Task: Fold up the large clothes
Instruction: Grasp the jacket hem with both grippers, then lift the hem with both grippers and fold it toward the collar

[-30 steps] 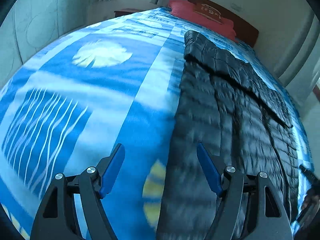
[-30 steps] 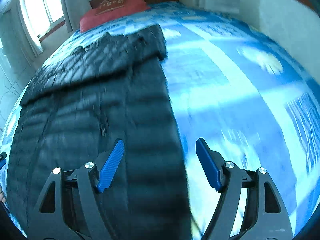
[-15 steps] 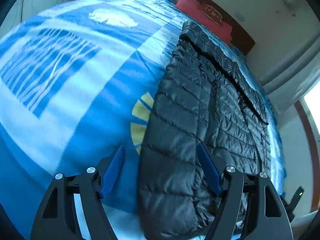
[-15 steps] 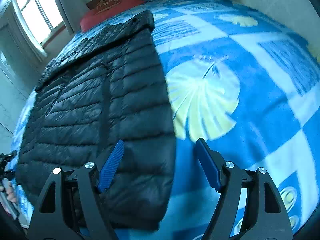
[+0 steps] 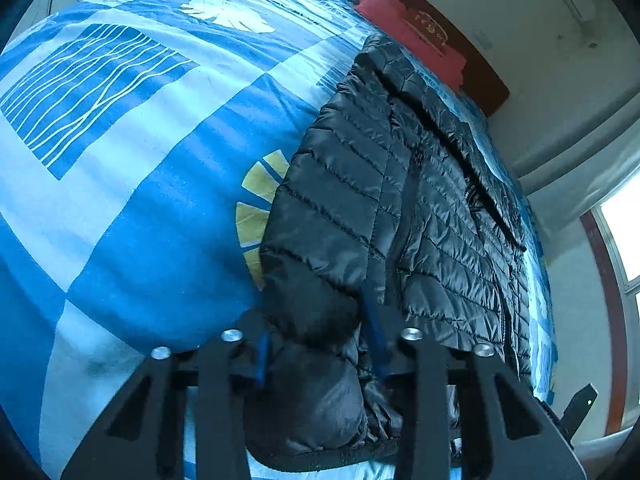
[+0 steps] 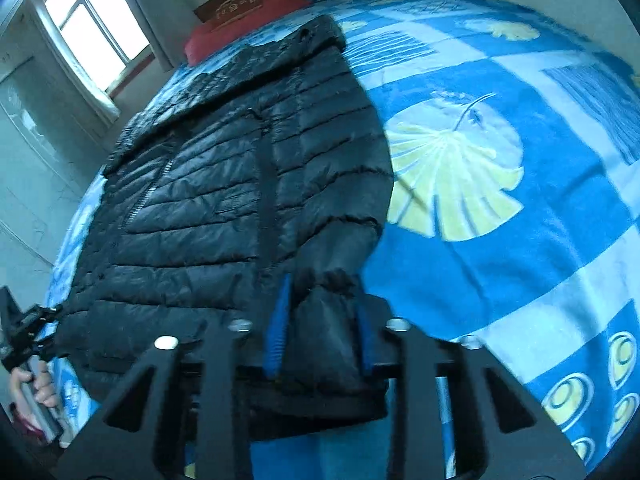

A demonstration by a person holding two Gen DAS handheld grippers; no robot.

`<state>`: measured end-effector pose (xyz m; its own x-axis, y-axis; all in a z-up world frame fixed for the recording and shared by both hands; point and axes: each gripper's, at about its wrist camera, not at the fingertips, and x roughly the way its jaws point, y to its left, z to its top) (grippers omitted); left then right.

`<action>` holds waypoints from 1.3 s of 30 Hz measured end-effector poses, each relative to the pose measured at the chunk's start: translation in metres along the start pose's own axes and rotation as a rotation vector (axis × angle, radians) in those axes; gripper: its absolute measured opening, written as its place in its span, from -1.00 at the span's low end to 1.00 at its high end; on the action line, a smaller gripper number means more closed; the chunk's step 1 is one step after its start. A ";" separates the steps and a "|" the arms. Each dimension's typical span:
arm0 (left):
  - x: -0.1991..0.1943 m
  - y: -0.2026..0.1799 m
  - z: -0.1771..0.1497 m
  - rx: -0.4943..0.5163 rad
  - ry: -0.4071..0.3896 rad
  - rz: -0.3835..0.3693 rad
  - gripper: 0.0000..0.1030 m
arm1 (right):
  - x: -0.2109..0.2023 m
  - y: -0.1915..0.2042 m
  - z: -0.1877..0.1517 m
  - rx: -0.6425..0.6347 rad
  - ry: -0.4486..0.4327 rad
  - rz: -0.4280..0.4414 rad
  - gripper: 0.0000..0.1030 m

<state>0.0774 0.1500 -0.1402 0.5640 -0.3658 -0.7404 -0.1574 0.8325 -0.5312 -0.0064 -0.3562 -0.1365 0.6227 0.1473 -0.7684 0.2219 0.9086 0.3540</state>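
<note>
A black puffer jacket (image 5: 400, 200) lies flat on the blue patterned bed (image 5: 140, 160). The left gripper (image 5: 318, 344) has just been closing and pinches the hem's corner at lower centre; the right gripper (image 6: 320, 332) likewise has just been closing and clamps the opposite corner.

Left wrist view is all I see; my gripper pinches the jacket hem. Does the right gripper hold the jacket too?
Observer: Yes. The right gripper is shut on a jacket corner; its jaws have just been closing on it.
Operator: Is any hand visible?
Observer: Yes, one hand at the lower left edge, gripping a handle.
Operator: What lies beside that corner?
Observer: Bare blanket with ring prints.
</note>
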 end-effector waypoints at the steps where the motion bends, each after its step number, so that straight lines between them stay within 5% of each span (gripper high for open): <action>1: -0.002 0.000 0.000 -0.005 -0.003 -0.006 -0.49 | 0.000 0.000 0.000 0.001 -0.002 0.004 -0.60; 8: -0.002 0.010 -0.002 -0.063 0.001 -0.024 -0.44 | 0.000 -0.006 0.001 0.039 0.004 0.049 -0.64; 11: -0.004 0.015 -0.004 -0.097 0.000 -0.056 -0.30 | -0.001 -0.011 0.000 0.060 0.014 0.059 -0.43; 13: -0.005 0.011 -0.004 -0.080 0.009 -0.060 -0.11 | 0.000 -0.014 -0.002 0.077 0.016 0.078 -0.30; 17: -0.004 -0.006 -0.008 0.007 0.024 -0.029 -0.05 | -0.001 -0.010 -0.004 0.057 0.029 0.073 -0.28; 22: -0.011 -0.009 -0.010 0.025 -0.004 -0.033 -0.71 | -0.008 -0.002 -0.003 0.016 0.015 0.071 -0.68; 39: -0.104 -0.049 0.019 -0.045 -0.137 -0.339 -0.81 | -0.102 0.011 0.030 0.095 -0.151 0.354 -0.76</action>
<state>0.0413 0.1553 -0.0295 0.6930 -0.5563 -0.4586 0.0238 0.6533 -0.7567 -0.0443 -0.3727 -0.0381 0.7747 0.3797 -0.5056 0.0377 0.7705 0.6363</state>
